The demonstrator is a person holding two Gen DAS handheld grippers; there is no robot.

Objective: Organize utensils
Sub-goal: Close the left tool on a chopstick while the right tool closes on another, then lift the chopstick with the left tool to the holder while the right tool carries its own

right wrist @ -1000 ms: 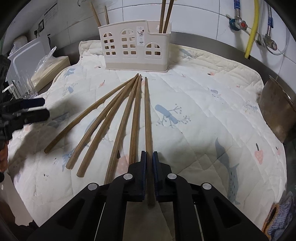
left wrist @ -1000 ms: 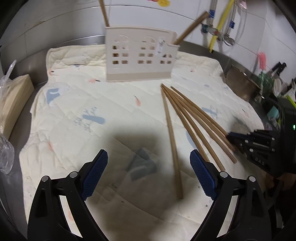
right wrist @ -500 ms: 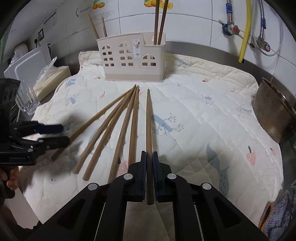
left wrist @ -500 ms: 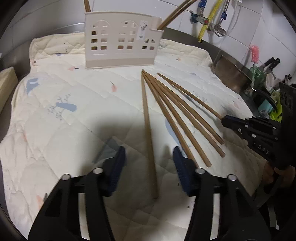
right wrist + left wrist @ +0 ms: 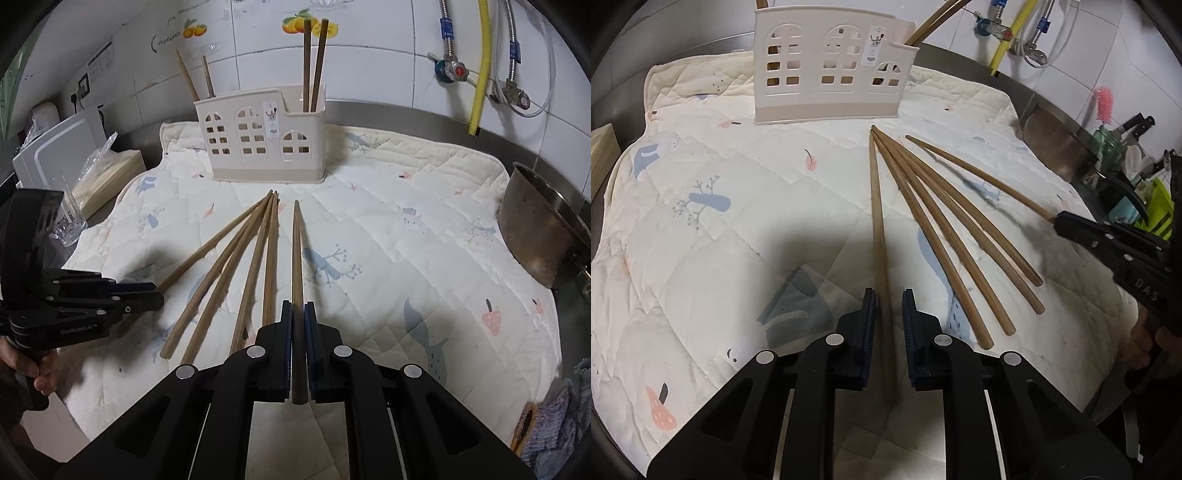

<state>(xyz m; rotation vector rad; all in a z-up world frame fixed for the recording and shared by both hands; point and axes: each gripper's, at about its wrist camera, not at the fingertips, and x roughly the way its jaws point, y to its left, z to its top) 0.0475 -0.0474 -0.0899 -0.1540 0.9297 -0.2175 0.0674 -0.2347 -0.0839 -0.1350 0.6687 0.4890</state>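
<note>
Count on the quilted mat (image 5: 406, 221): six loose chopsticks, all slender, round, brown wood, tapering to the tips that point toward the holder (image 5: 258, 147).

- Right gripper (image 5: 298, 306): clamped on the held chopstick (image 5: 297, 258) near its thick end; holds it lifted above the mat, tip forward.
- Left gripper (image 5: 889, 295): pads narrowly apart, straddling the leftmost chopstick (image 5: 878, 221) near its thick end; shows a slim gap on each side, so no clamp. Lies flat on the mat.
- Between the two: fan of four chopsticks (image 5: 945, 236), tips nearly touching, thick ends spread apart.

Stands at the far edge of the mat: one holder, cream plastic, rectangular, pierced with arched window cut-outs. Contains four upright chopsticks (image 5: 314, 62), two at each end.

Mat: cream fabric, diamond stitching, small printed figures.

Beside the mat: one round metal bowl (image 5: 535, 229) on the right, one clear glass (image 5: 68, 225) on the left.
</note>
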